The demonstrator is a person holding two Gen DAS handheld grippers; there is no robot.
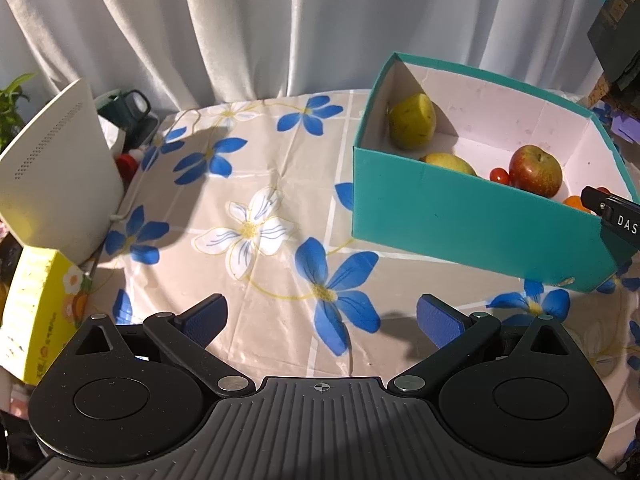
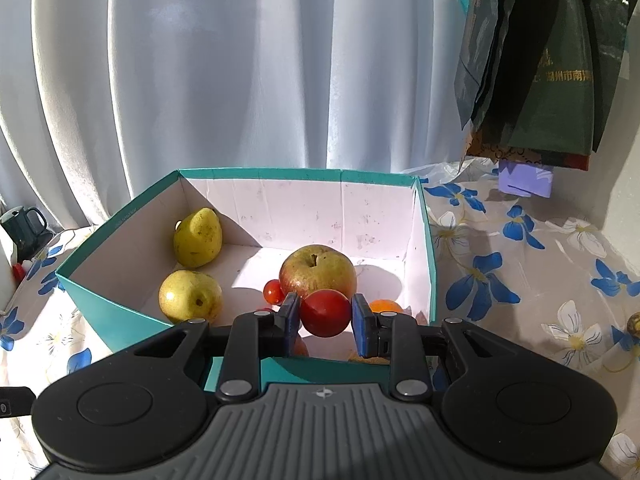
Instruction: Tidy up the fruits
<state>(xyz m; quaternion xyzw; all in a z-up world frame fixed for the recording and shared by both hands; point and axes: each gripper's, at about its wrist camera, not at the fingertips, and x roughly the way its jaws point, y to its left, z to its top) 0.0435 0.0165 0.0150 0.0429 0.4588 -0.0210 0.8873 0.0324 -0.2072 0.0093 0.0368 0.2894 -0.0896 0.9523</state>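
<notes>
Right gripper (image 2: 325, 314): the two blue pads are closed on a red tomato (image 2: 325, 313), one pad on each side, above the near wall of the box.
Left gripper (image 1: 322, 320): fingers spread wide with nothing between them, above the flowered tablecloth (image 1: 256, 184), left of the box.
Teal box (image 2: 120, 312): stands open on the tablecloth, white inside.
Fruits in box: a red-green apple (image 2: 318, 270) just behind the held tomato, a small cherry tomato (image 2: 274, 291) touching its left side, an orange fruit (image 2: 385, 305) partly hidden at the right.
Pears: one yellow pear (image 2: 190, 295) near the left wall, another pear (image 2: 197, 238) in the far left corner.
Background: a white curtain (image 2: 240, 80) behind the table.
</notes>
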